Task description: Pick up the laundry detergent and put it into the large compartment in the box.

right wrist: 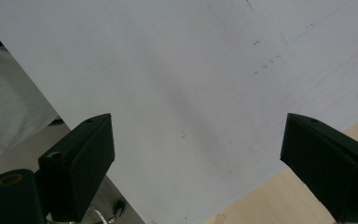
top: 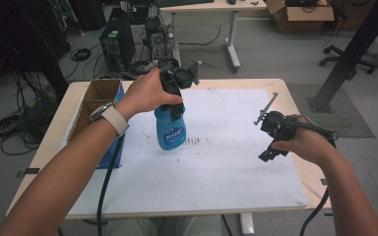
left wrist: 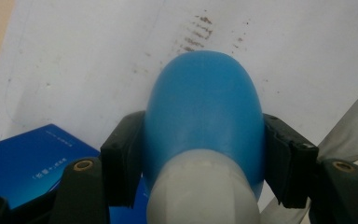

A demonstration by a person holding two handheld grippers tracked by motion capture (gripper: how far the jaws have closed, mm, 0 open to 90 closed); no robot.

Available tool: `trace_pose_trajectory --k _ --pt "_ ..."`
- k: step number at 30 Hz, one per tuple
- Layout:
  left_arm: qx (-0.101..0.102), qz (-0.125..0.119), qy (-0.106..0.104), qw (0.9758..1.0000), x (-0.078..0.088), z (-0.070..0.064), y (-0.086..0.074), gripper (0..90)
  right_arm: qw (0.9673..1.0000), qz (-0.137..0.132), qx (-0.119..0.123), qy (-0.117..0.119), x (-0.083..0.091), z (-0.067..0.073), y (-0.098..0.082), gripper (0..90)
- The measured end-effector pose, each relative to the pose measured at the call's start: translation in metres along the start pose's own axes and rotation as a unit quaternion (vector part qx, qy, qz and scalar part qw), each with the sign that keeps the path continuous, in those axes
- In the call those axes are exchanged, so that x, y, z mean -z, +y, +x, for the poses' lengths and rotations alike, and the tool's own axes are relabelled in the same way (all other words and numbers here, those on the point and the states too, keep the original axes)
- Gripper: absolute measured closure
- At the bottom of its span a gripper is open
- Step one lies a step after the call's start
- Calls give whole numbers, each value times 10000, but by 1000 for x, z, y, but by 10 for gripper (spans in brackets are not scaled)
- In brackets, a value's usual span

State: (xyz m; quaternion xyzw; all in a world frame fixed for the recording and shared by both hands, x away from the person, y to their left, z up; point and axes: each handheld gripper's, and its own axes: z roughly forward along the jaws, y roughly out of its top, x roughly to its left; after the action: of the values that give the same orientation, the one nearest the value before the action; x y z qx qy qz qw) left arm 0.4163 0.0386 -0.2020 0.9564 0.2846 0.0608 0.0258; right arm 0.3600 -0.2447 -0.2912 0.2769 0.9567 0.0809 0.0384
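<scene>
At the left of the high view sits a box (top: 96,101), cardboard inside with a blue outer side, on the left part of the desk (top: 49,137). A white sheet (top: 216,167) covers most of the desk.

Just right of the box, your left hand (top: 147,92) holds the left gripper (top: 175,101) pointing down, its fingers clamped on the upper part of a blue bottle (top: 170,129). The bottle hangs upright, left of the frame's centre, over the sheet. Whether its base touches the sheet you cannot tell from above. In the left gripper view the bottle (left wrist: 204,116) fills the middle, with one black finger (left wrist: 123,158) pressed to each side of its blue body, just above the pale neck at the bottom edge. The blue box (left wrist: 32,163) lies in the lower left of that view, and dark smudges (left wrist: 198,35) mark the sheet near the top.

At the right of the high view, your right hand (top: 302,142) holds the right gripper (top: 271,129) above the sheet, well apart from the bottle. In the right gripper view its fingers (right wrist: 81,163) stand wide apart, with the white sheet (right wrist: 191,70) below them and the desk's wooden edge (right wrist: 261,200) in the lower right.
</scene>
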Motion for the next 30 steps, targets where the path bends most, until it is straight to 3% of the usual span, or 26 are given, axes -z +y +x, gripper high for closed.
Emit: trace_pose_trajectory --k 4,17,30 --pt "88 -11 15 10000 10 2 -3 378 10000 -11 48 -12 2 1 2 97" --pt "674 -65 17 9977 51 15 -18 378 10000 -18 85 -47 8 4 4 99" --pt "1460 -209 48 9891 104 35 -42 378 9999 -49 133 -58 12 5 9 99"
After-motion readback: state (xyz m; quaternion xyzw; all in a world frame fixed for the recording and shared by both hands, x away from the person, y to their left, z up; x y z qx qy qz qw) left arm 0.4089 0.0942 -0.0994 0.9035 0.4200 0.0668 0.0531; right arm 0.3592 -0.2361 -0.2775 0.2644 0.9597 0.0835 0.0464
